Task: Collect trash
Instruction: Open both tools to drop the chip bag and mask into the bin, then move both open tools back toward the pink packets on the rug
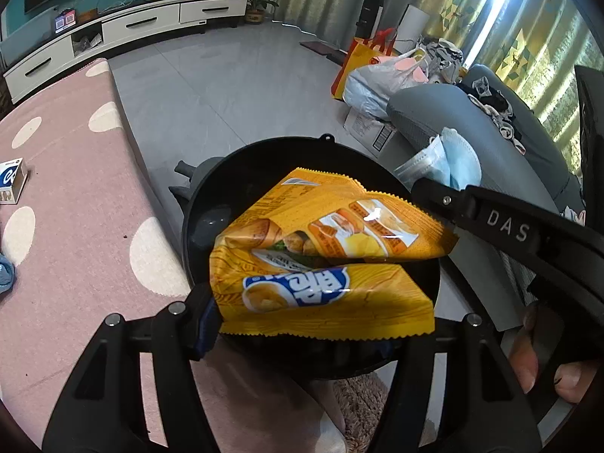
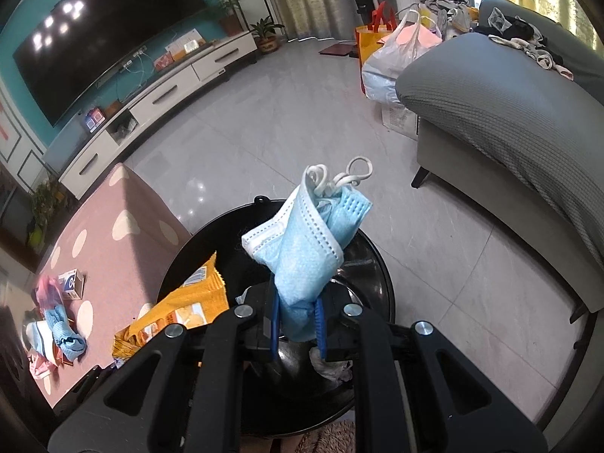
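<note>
Two hand-held grippers hang over a black trash bin (image 1: 377,355) standing on the grey tile floor between a pink polka-dot bench (image 1: 75,188) and a grey sofa (image 2: 509,113). The left gripper (image 1: 321,324) holds a crumpled yellow snack wrapper (image 1: 321,249) by its lower sealed edge, its jaws set at a middling width around the bunched foil, directly above the bin's mouth. The right gripper (image 2: 298,321) has its jaws pinched almost together on the bottom of a blue face mask (image 2: 305,241), which stands up out of the grip above the bin, ear loops curling at the top. Both pieces look very light and limp: the wrapper is thin, glossy film, likely slippery and springy, best taken where it is folded or along the crimped seam, since a single smooth layer may slide out; the mask is soft pleated cloth that gathers readily, so a pinch through the bunched middle should hold, while the loops alone would let it swing. Neither seems breakable, and both should fall slowly and may drift, so releasing them low over the bin looks wise. Beside the bin, on the bench, a small blue-and-white box (image 2: 71,283) and a heap of more blue cloth and masks (image 2: 60,328) appear yet to be collected.
</note>
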`<state>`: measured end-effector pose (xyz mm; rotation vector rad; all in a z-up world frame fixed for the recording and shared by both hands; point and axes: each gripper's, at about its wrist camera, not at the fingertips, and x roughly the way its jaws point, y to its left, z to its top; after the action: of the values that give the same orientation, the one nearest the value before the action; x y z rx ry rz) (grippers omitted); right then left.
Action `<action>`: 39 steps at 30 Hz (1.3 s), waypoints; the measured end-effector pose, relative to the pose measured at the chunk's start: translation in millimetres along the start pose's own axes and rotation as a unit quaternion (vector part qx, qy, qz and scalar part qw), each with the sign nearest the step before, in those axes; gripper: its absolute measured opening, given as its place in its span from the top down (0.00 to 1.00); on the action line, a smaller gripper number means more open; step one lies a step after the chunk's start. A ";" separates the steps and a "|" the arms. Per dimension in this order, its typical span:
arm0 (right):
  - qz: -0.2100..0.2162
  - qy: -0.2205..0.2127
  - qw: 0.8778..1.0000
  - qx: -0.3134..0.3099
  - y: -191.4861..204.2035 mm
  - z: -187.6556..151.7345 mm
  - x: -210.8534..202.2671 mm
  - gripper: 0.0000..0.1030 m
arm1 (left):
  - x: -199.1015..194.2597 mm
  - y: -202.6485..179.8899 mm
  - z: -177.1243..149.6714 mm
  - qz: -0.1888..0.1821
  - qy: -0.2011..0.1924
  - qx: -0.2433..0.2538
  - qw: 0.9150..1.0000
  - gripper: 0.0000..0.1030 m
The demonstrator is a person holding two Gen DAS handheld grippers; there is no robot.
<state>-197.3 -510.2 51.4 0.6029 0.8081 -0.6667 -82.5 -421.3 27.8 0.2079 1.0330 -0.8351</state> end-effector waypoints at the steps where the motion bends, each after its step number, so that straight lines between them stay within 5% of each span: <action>1: 0.000 0.001 1.000 -0.001 0.3 -0.4 0.3 0.84 | 0.6 -0.4 0.5 0.001 0.000 0.001 1.000 0.38; 13: -0.004 0.014 1.000 -0.016 2.2 -1.6 2.9 0.83 | 0.8 -6.0 -2.5 0.003 0.003 0.008 1.000 0.32; 18: -0.005 0.010 1.000 -0.015 1.4 -2.4 -1.5 0.81 | -6.2 -8.3 -3.3 0.007 -0.009 0.015 1.000 0.21; 23: -0.005 0.003 1.000 -0.014 2.8 -2.4 -7.3 0.61 | -18.1 -1.4 -2.9 0.010 -0.024 0.005 1.000 0.10; 32: 0.041 -0.022 0.999 -0.016 15.0 -2.8 -23.6 0.32 | -49.6 26.7 -3.6 0.006 -0.052 -0.030 0.998 0.03; 39: 0.058 -0.044 0.997 -0.009 22.2 -2.8 -37.2 0.24 | -73.6 44.4 -6.9 0.003 -0.068 -0.048 0.996 0.03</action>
<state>-201.5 -482.8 84.8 0.5963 0.6907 -0.5754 -74.2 -349.6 75.1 0.0708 0.9409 -0.7807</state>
